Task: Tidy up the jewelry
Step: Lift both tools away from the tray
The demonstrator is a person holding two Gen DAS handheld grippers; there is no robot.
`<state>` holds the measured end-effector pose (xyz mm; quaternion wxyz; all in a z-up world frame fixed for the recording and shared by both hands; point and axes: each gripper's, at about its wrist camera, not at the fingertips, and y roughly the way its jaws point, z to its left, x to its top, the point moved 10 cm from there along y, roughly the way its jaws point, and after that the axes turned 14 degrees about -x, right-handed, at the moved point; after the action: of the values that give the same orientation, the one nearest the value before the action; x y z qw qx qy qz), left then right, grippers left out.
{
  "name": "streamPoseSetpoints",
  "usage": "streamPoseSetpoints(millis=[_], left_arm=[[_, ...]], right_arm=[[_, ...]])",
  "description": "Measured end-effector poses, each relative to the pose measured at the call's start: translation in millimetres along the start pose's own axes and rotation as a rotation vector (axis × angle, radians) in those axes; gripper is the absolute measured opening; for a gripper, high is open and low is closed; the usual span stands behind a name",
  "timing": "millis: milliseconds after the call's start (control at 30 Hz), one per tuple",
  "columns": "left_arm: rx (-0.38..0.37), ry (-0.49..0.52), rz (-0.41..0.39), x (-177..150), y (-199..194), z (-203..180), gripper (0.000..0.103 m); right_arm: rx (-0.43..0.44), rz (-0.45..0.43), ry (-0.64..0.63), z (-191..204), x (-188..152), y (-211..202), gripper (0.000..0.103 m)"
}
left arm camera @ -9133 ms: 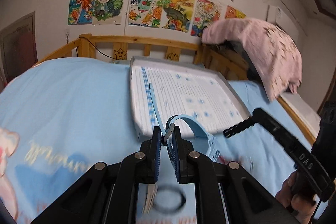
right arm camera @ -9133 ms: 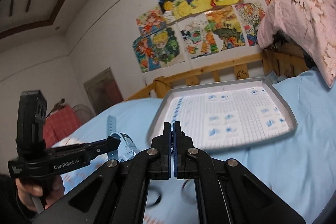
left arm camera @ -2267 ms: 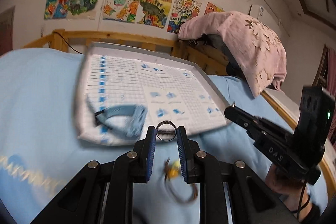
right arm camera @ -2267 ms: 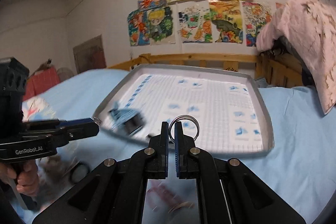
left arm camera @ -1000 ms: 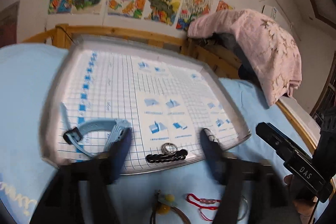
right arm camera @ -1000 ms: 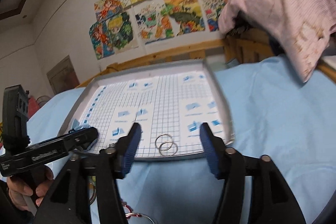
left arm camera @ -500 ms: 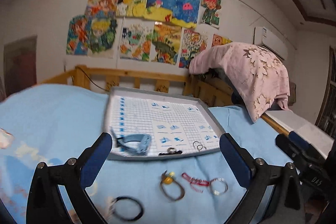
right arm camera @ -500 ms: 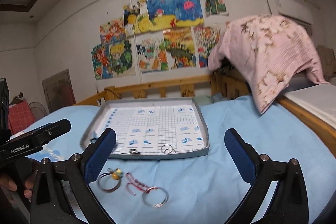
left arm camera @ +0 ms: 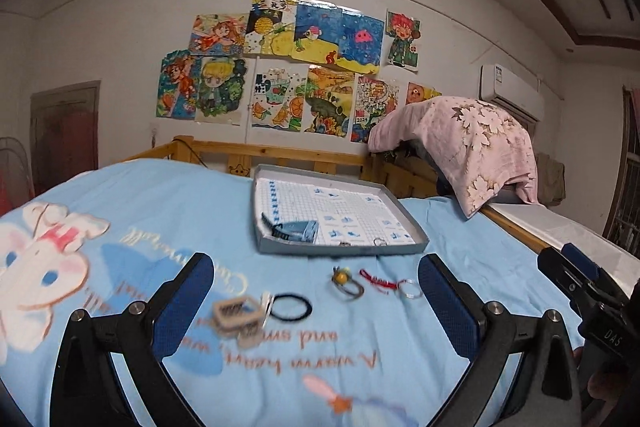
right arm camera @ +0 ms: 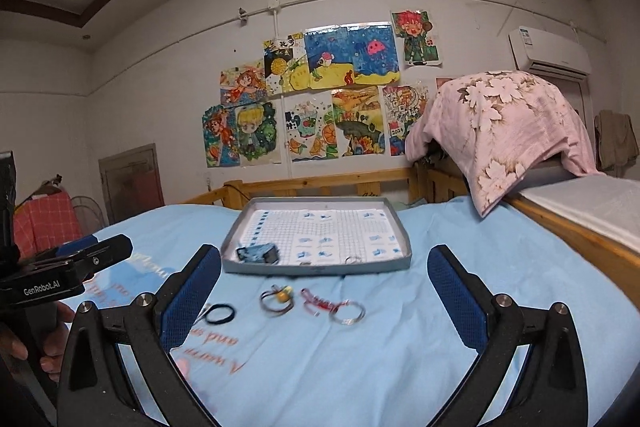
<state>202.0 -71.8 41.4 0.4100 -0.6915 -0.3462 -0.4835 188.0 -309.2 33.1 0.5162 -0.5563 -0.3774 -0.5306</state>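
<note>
Both grippers – left gripper [left arm camera: 316, 291] and right gripper [right arm camera: 324, 287] – had jaws spread wide and empty, while the black hair tie [left arm camera: 290, 307] lay on the blue bedsheet [left arm camera: 168, 211] near the tray [left arm camera: 340, 250] – light, soft, best pinched across its band

We had set the light-blue watch [left arm camera: 298, 230] and two small silver rings [right arm camera: 353, 259] inside the shallow grey tray with the gridded paper liner [left arm camera: 400, 249]. Our left gripper [left arm camera: 316, 293] and right gripper [right arm camera: 324, 287] had just been opening, nothing between their blue pads. We had pulled both back from the tray, bringing the loose bracelets on the light-blue bedsheet [right arm camera: 460, 227] into view.
</note>
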Motion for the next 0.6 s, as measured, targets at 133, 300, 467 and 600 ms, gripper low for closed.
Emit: streamPoseSetpoints(millis=[133,300,467,600], left_arm=[[0.019,0.005,0.013,-23.3,-28.5,8.2,0.103],[0.051,0.013,0.046,-51.4,-50.9,21.1,0.103],[0.078,-0.013,0.07,-74.5,-67.1,34.3,0.103],[0.076,-0.002,0.075,-79.9,-70.9,32.8,0.103]], right_arm=[[-0.011,0.013,0.006,-0.1,-18.7,-26.4,0.102],[-0.02,0.06,0.006,-1.2,-46.3,-48.4,0.102],[-0.038,0.086,-0.003,-3.7,-60.6,-63.8,0.102],[-0.045,0.078,0.007,-4.3,-61.7,-73.3,0.102]])
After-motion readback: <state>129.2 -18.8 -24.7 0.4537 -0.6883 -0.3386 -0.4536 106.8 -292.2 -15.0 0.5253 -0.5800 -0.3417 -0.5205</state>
